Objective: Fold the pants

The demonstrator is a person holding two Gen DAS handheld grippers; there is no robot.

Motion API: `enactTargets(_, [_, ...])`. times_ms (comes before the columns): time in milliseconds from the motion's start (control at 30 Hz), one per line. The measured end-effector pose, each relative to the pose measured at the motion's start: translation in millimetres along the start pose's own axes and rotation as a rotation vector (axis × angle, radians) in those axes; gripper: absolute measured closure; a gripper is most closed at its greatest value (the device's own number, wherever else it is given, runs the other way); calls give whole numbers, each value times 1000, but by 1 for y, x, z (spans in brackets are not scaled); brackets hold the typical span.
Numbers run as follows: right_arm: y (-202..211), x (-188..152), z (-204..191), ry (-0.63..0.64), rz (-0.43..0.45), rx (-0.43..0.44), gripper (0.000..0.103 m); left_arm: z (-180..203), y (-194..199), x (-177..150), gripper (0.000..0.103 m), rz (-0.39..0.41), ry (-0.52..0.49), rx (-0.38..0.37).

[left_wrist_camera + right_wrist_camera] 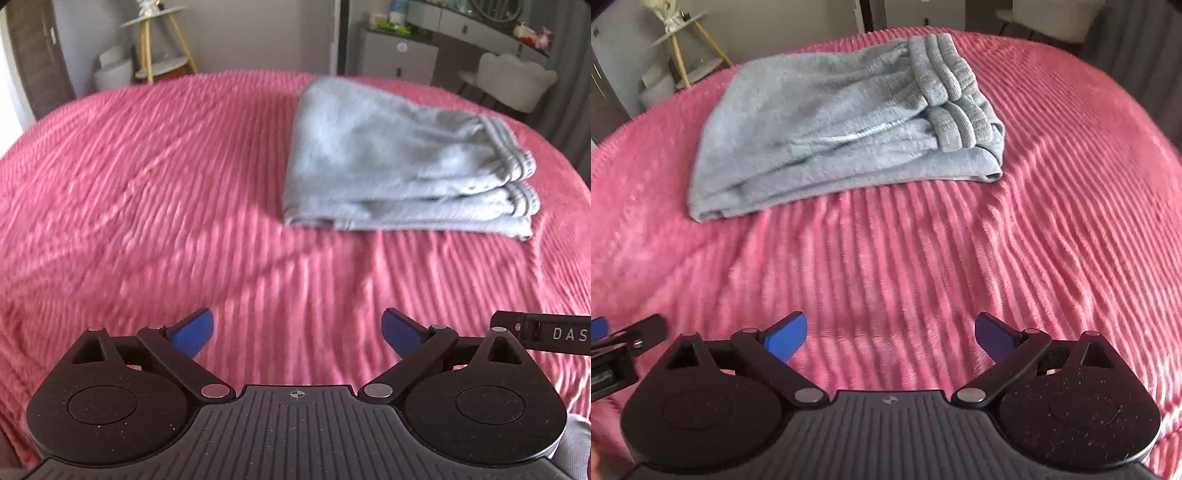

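Light grey pants [399, 162] lie folded into a thick stack on the pink ribbed bedspread [155, 192], ribbed cuffs at the right end. In the right wrist view the same pants [842, 125] sit at the upper middle, cuffs toward the upper right. My left gripper [297, 334] hangs open above bare bedspread, well short of the pants, nothing between its blue pads [195, 332]. My right gripper [890, 338] is open too, over the bedspread [923, 258] in front of the pants, and holds nothing. Part of the right gripper's body [546, 334] shows at the left view's right edge.
Beyond the bed stand a small tiered side table with yellow legs [162, 48], a grey drawer unit [399, 55], a white chair [517, 81] and a grey curtain [1137, 48]. The left gripper's side [617, 350] shows at the right view's left edge.
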State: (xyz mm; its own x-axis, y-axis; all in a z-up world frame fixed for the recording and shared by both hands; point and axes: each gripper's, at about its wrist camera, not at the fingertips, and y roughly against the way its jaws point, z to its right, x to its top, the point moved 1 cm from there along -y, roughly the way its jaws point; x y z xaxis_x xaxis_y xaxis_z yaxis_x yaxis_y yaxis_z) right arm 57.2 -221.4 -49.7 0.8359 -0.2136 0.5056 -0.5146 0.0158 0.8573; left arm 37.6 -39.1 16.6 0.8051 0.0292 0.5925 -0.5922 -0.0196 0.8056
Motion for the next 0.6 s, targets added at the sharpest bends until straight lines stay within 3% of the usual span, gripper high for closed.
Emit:
enactTargets(267, [27, 27, 2, -28, 51, 28, 5, 7, 4, 25, 3, -44, -5, -6])
enactTargets(600, [31, 44, -29, 91, 80, -88, 5, 8, -12, 43, 3, -138, -4, 36])
